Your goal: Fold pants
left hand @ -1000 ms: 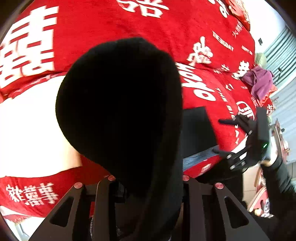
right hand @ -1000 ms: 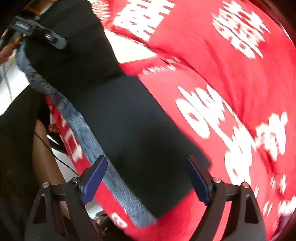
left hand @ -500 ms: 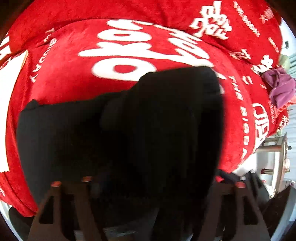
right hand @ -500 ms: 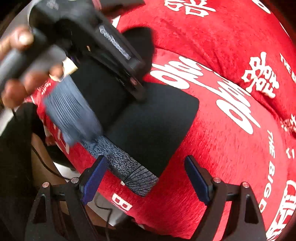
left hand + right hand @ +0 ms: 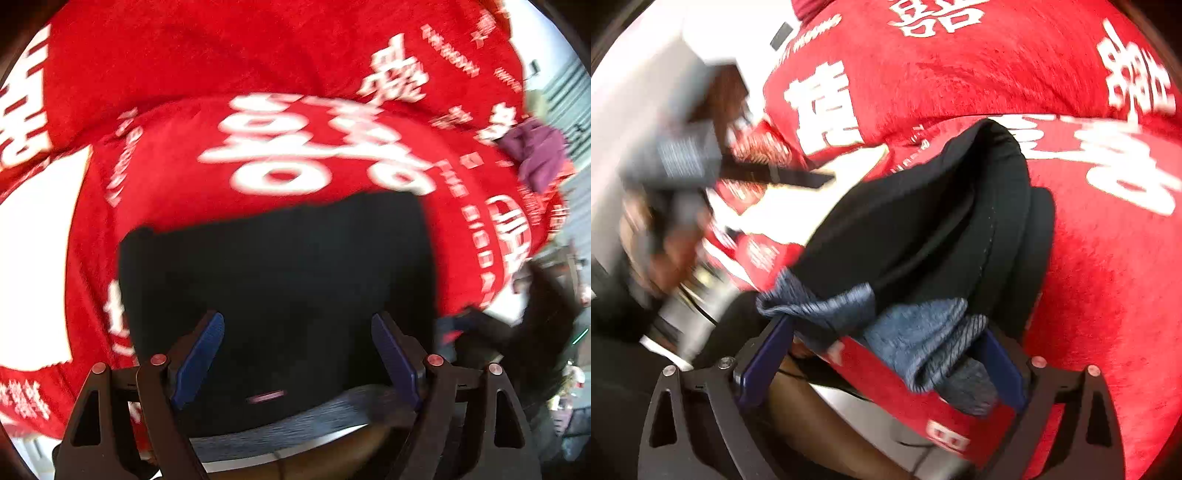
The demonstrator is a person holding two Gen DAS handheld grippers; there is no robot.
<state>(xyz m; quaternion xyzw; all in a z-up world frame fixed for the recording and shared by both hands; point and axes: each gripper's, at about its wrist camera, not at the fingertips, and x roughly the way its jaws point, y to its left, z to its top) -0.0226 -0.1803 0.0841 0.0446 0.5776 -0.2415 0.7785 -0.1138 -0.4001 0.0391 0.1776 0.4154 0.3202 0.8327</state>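
Left wrist view: the pants lie folded into a black, roughly square block on a red blanket printed with large white characters. A blue-grey knit waistband runs along the near edge of the block, closest to the camera. The block fills the space ahead of and between the left gripper jaws, which stand wide apart after just opening; their blue pads hover over the black cloth without pressing on it. The block's long side runs across the jaws, from one pad to the other, with the waistband at the near side and the folded edge at the far side. Beyond the far edge the blanket shows a big white character. Far off past the outer side of the right-hand pad lies a purple cloth. The picture is blurred.

Right wrist view: the same pants show as several stacked black layers with rounded folded edges, rising away from the jaws toward the upper right. The blue-grey waistband bunches at the near end, right between the right gripper jaws and overhanging the blanket edge. These jaws are also spread wide, having just opened a little further; the waistband lies between the pads, and whether a pad touches it cannot be told. To the far left, blurred, is a hand on the other gripper's handle.
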